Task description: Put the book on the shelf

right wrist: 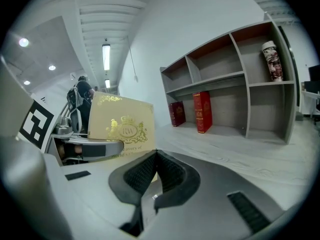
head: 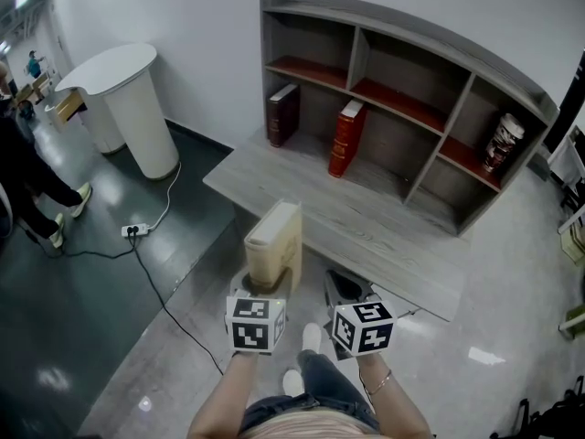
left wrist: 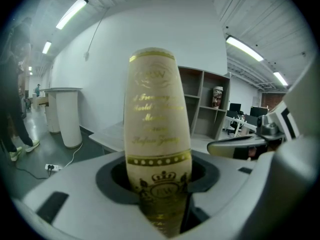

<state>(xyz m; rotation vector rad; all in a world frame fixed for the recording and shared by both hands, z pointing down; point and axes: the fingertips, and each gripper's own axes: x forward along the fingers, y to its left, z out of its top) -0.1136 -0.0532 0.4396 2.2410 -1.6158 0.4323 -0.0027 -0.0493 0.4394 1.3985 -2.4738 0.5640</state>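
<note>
A cream book (head: 274,243) with gold lettering stands upright in my left gripper (head: 266,283), which is shut on its lower end, just off the near edge of the grey table (head: 384,236). In the left gripper view the book's spine (left wrist: 157,134) rises between the jaws of the left gripper (left wrist: 159,186). My right gripper (head: 347,291) hangs beside it, shut and empty. From the right gripper view, the book's cover (right wrist: 122,126) shows left of the right gripper (right wrist: 153,156). The grey shelf unit (head: 416,94) stands at the table's far side.
A red book (head: 347,138) and a dark red book (head: 282,113) lean in the lower compartments. A printed tin (head: 501,143) stands in a right compartment. A white round stand (head: 137,108), a power strip with cable (head: 135,230) and a person (head: 27,186) are at left.
</note>
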